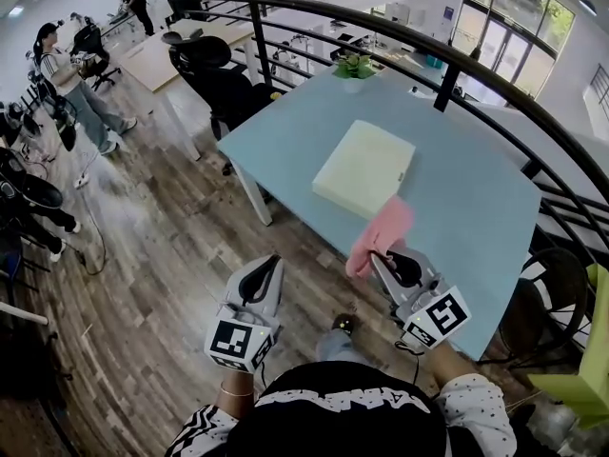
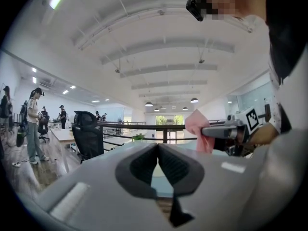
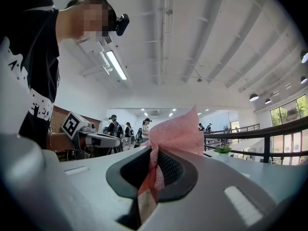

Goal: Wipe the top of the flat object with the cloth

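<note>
"Since the cream pad (image 1: 364, 168) lies flat in the middle of the blue table (image 1: 466, 208), is it wiped yet?"

"I don't think so. The pink cloth (image 1: 383, 234) hangs just by its near corner. I can't tell if it touches."

"What holds the cloth?"

"The right tongs (image 1: 385, 257) are pinched tight on it. The left tongs (image 1: 270, 272) are closed with nothing in them, over the floor (image 1: 171, 255), off to the side of the table."

"So what's left?"

"All the wiping, I'd say."
</note>
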Available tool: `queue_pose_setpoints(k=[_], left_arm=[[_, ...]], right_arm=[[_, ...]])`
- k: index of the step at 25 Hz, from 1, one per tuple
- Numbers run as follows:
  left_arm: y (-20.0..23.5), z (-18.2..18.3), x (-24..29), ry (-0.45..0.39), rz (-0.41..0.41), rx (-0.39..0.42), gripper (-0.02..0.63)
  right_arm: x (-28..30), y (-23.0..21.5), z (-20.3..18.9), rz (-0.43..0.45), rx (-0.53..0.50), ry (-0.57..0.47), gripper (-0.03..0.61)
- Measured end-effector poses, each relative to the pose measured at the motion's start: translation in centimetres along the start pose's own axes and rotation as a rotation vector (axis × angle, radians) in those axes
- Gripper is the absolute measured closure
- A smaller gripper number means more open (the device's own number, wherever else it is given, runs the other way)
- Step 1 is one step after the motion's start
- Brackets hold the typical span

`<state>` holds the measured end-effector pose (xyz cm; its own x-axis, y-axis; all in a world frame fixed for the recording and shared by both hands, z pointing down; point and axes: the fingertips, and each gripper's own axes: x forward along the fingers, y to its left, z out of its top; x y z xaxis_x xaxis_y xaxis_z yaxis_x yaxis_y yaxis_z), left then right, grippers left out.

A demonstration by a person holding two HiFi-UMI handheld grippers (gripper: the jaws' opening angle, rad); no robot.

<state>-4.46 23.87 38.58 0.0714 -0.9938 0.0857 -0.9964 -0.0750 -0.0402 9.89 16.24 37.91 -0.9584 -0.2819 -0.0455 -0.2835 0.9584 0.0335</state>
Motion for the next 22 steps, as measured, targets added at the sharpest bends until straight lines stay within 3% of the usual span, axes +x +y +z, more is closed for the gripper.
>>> queue_pose_setpoints(k=[22], left_arm=[[0.6, 3.0, 14.0, 0.015, 0.004, 0.108, 0.614]], right_arm=[[3.7, -13.2, -1.6, -0.011, 0.049, -0.058, 0.552]])
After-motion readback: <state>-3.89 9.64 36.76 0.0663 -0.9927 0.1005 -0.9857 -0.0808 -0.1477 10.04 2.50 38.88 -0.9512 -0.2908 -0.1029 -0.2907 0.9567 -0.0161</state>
